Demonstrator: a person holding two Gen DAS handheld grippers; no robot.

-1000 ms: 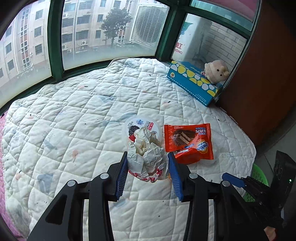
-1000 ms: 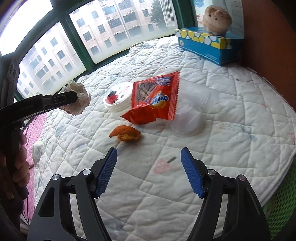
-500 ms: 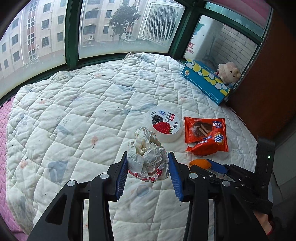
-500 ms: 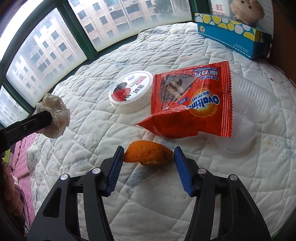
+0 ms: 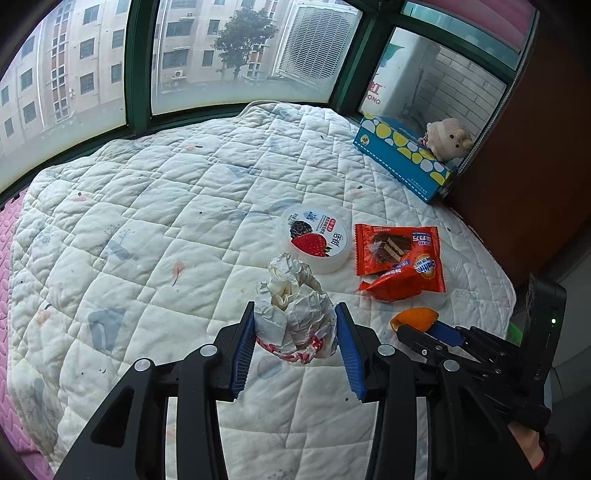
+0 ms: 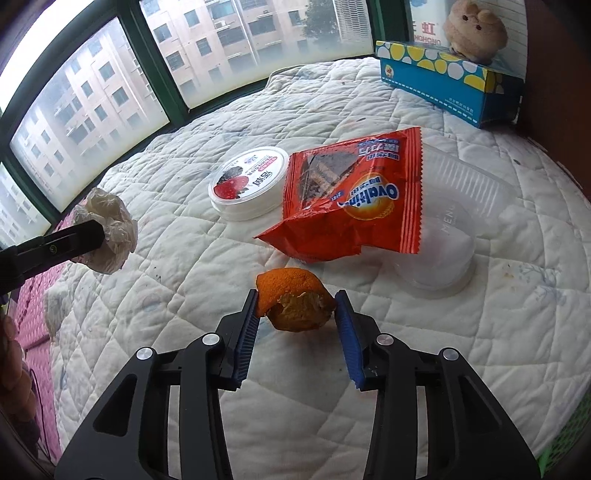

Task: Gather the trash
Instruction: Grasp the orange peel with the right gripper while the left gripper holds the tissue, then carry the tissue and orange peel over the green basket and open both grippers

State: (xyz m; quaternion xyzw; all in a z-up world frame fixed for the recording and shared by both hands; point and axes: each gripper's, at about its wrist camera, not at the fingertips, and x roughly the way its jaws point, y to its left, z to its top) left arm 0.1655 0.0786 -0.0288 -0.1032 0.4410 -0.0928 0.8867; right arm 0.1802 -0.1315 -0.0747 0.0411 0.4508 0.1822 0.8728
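A white quilted mattress point(image 5: 155, 206) lies under a wide green-framed window point(image 5: 140, 62) with apartment blocks outside. At its far corner a blue tissue box point(image 6: 447, 85) carries a small plush toy point(image 6: 471, 27). Trash lies mid-mattress: a clear plastic cup point(image 6: 454, 236) on its side, an orange Ovaltine wrapper point(image 6: 354, 206) overlapping it, and a white yoghurt tub point(image 6: 251, 181) just beside the wrapper. The left gripper point(image 5: 295, 339) pinches a crumpled paper wad point(image 5: 295, 314), held clear of the quilt. The right gripper point(image 6: 297, 317) has just been closing; its fingers now press both sides of a piece of orange peel point(image 6: 291, 299) on the quilt, near the wrapper. The peel looks soft and curled, so the grip probably wants gentle firmness, then a straight lift that avoids snagging the wrapper.
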